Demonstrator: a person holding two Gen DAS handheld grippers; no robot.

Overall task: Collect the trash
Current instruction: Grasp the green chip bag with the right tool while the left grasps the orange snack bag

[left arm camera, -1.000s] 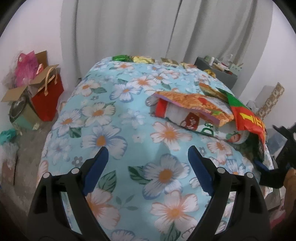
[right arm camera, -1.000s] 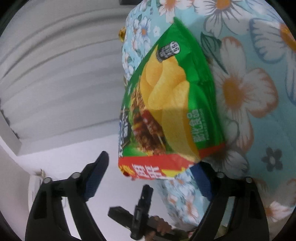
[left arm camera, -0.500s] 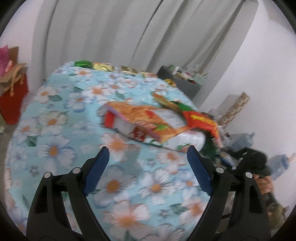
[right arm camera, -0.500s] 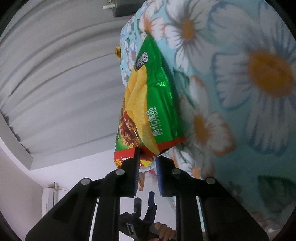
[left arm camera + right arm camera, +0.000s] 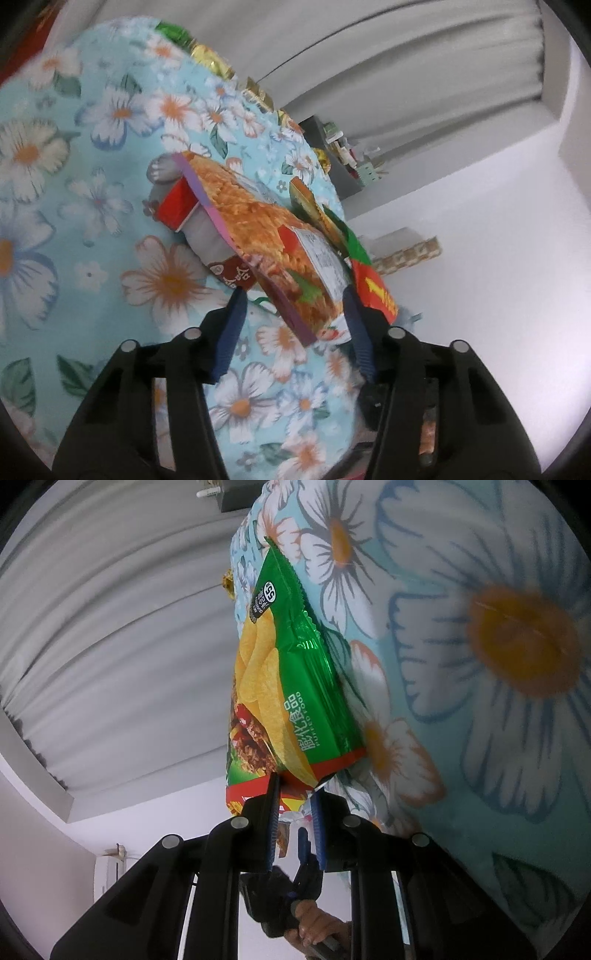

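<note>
On the flowered bed, seen from the left wrist, the left tongs have just been closing around the near corner of an orange noodle packet, not yet pinching; next they must squeeze and lift. From the right wrist, the right tongs pinch the bottom edge of a green chip bag, ready to carry off.

Bed under a light-blue floral sheet, orange noodle packet lying on it atop a white and red wrapper, green crisp bag just beside that packet, shiny green and gold wrappers along the bed's far edge
</note>
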